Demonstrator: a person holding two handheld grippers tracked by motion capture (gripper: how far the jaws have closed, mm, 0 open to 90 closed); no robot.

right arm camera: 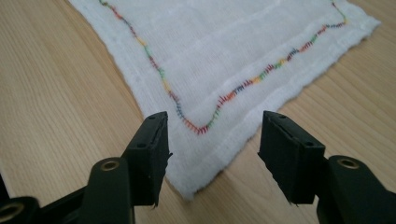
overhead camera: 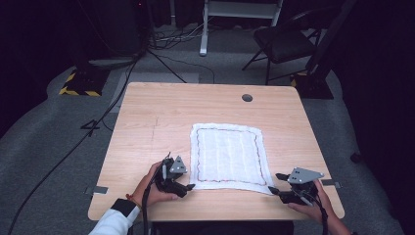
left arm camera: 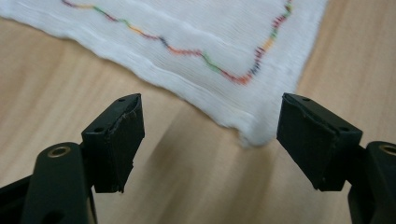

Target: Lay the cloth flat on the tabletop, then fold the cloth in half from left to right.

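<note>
A white cloth with a multicoloured stitched border lies flat on the wooden table. My left gripper rests low at the cloth's near left corner. In the left gripper view the cloth has that corner just ahead of the left gripper, whose jaws stand wide apart without touching it. My right gripper sits at the near right corner. In the right gripper view the cloth reaches in between the jaws of the right gripper, which is open, its pads off the fabric.
A round cable hole sits near the table's far edge. On the grey floor beyond are a dark folding chair, loose cables and a yellow-and-black striped base. Bare wood spreads left of the cloth.
</note>
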